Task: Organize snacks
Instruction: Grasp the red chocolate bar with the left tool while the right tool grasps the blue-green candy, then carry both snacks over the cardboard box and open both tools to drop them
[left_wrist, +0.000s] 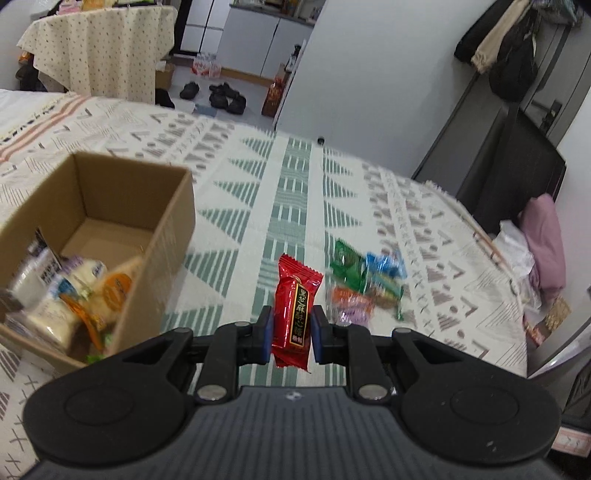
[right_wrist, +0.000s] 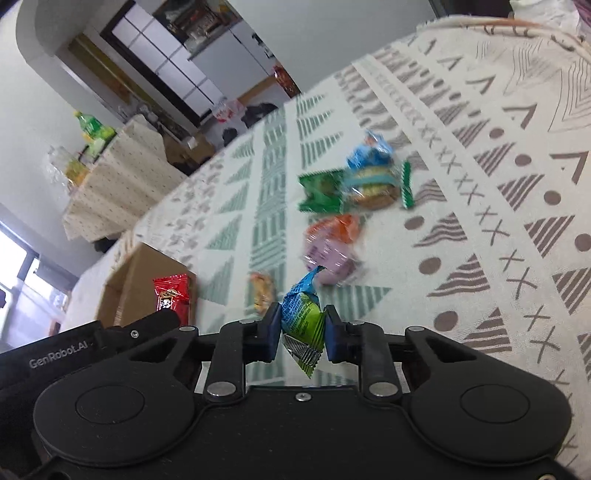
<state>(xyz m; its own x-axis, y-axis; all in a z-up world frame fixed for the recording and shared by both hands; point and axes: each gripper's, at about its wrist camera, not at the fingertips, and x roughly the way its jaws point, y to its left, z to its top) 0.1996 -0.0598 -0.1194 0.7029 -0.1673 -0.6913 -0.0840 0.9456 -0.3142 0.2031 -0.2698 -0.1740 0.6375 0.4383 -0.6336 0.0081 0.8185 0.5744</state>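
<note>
My left gripper (left_wrist: 291, 325) is shut on a red snack packet (left_wrist: 295, 310) and holds it above the patterned tablecloth, just right of an open cardboard box (left_wrist: 173, 218) with several snacks inside. My right gripper (right_wrist: 302, 325) is shut on a blue-and-green snack packet (right_wrist: 303, 317). The left gripper with the red packet (right_wrist: 171, 295) shows at the left of the right wrist view, in front of the box (right_wrist: 136, 280). Loose snacks lie on the cloth: a green packet (left_wrist: 347, 267), a blue one (left_wrist: 384, 266), orange and purple ones (left_wrist: 351, 301).
The table is covered with a cream, green and grey patterned cloth (left_wrist: 258, 184). Its far edge drops to a floor with shoes (left_wrist: 225, 96). A second draped table (left_wrist: 99, 48) stands far left. Pink fabric and bags (left_wrist: 543, 243) lie past the right edge.
</note>
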